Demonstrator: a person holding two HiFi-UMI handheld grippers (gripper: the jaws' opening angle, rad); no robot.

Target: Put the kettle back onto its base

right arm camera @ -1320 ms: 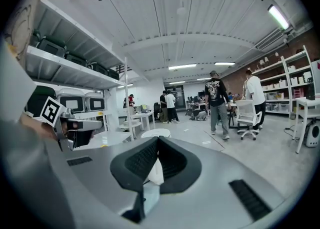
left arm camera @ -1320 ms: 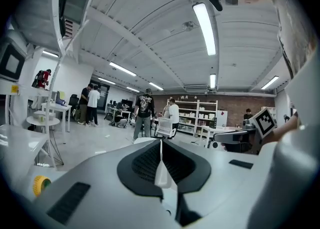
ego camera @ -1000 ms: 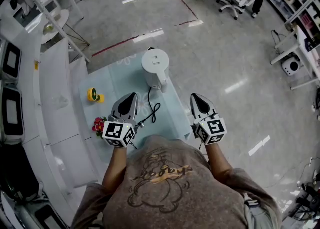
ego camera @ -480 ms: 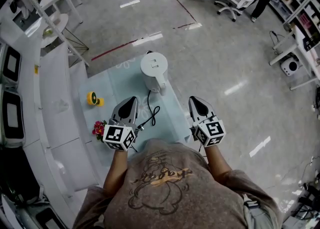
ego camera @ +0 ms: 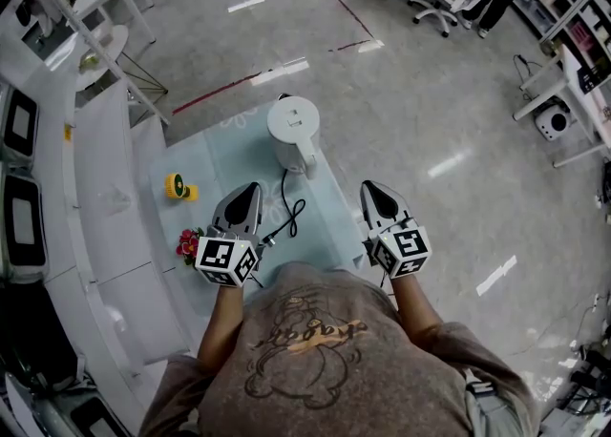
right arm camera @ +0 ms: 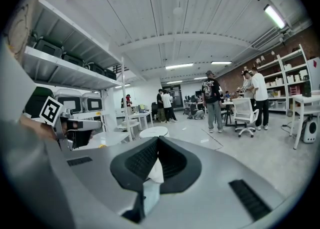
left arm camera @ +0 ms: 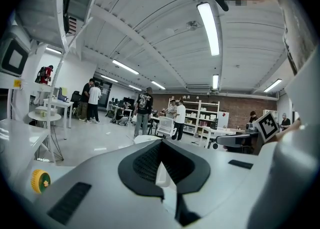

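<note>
The kettle (ego camera: 294, 130) stands upright at the far end of the worktop (ego camera: 221, 160), and its cord (ego camera: 289, 198) trails back toward the person. No separate base shows, so the kettle probably sits on it already. The left gripper (ego camera: 252, 184) and right gripper (ego camera: 371, 186) hang near the body, well short of the kettle, jaws closed on nothing, apparently at rest.

The kettle (ego camera: 293, 130) looks smooth white plastic, the table cover (ego camera: 229, 154) slightly glossy, the floor (ego camera: 430, 120) polished.

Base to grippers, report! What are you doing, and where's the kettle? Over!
Left gripper shut, empty. Right gripper shut, empty. Kettle upright on the table, untouched. Black cord trails toward the left gripper.
</note>
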